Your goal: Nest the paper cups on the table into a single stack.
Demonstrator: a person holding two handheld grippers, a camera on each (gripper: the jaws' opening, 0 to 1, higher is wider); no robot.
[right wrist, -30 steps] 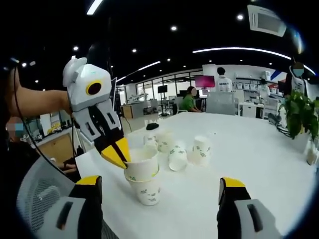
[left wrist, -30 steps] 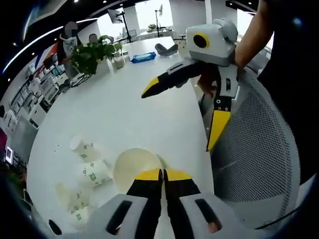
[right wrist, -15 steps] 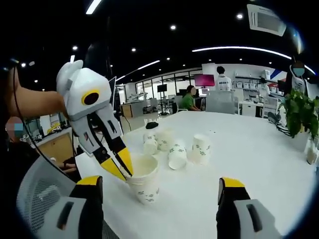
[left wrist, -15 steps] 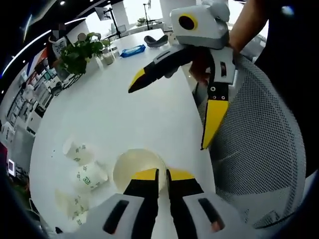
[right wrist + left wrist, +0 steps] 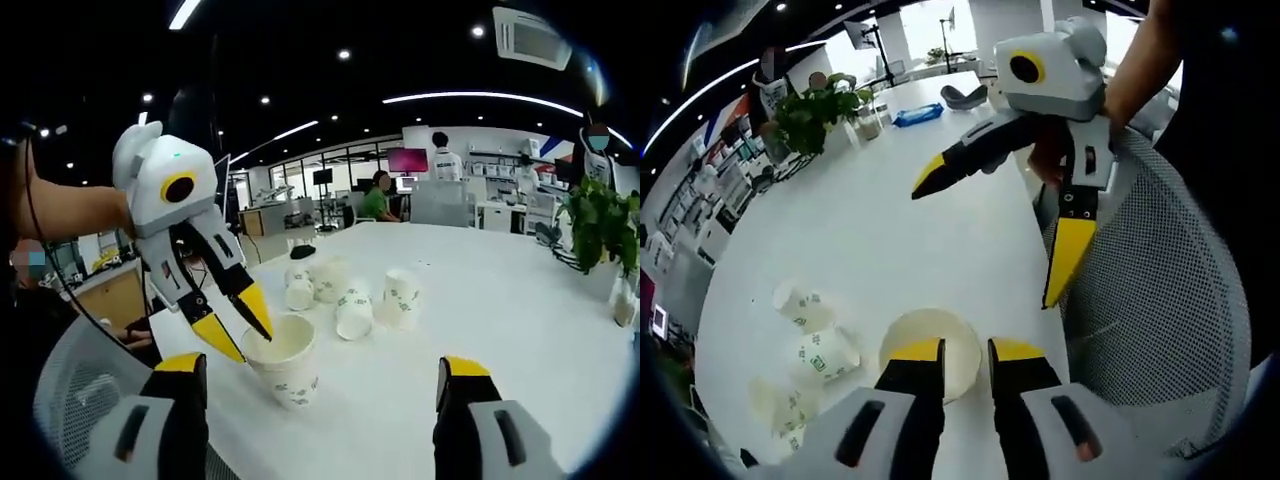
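Left gripper (image 5: 965, 350): seen at 6 o'clock of the left gripper view; jaws parted, straddling the near rim of the nested cups, one tip inside, one outside; whether the rim is touched cannot be told. Also seen at 9 o'clock of the right gripper view (image 5: 237, 326), yellow tips apart over the cup rim.
Nested cups (image 5: 928, 346): upright at the table's near edge, open mouth up, just past the left jaws; in the right gripper view (image 5: 284, 362) seen left of centre, a green print on the wall.
Loose cups (image 5: 816, 340): several seen at 8 o'clock of the left gripper view, lying or standing close together, apart from the nested cups; in the right gripper view (image 5: 349, 296) grouped at centre, behind the nested cups.
Table (image 5: 870, 230): white, long.
Right gripper (image 5: 320, 375): jaws wide apart at 6 o'clock of its own view, nothing held between them; in the left gripper view (image 5: 995, 235) seen at 1 o'clock, spread open above the table edge, held by a hand.
Plant (image 5: 818, 105): seen at 11 o'clock of the left gripper view; at 3 o'clock of the right gripper view (image 5: 600, 225).
Mesh chair (image 5: 1150, 300): seen at 3 o'clock of the left gripper view, beside the table edge.
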